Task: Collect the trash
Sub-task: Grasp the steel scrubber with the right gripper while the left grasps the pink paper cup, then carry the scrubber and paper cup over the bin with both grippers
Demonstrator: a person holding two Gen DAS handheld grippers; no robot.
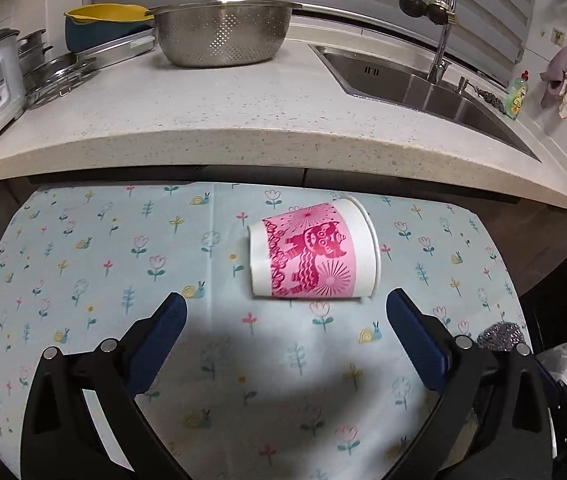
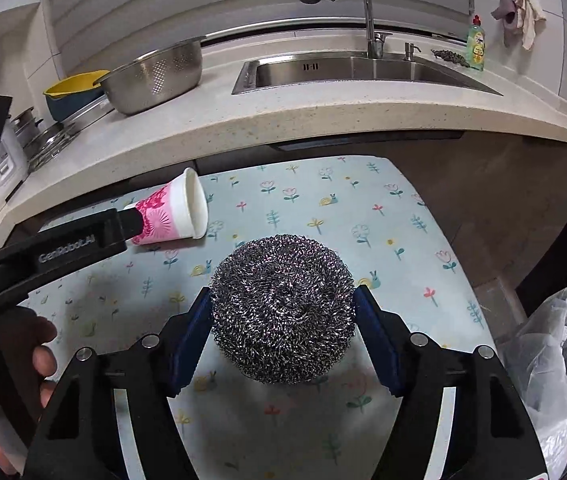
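My left jaws (image 1: 285, 308) gape wide just near of the sideways paper cup (image 1: 311, 254), its long axis running left-right, while my right jaws (image 2: 283, 316) are clamped on the steel wool scrubber (image 2: 282, 308).

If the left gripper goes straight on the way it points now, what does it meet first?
Most likely the paper cup, lying on its side on the floral cloth. The left gripper is open and the cup sits just ahead, slightly right of centre. Depth is hard to judge, so the cloth could come first.
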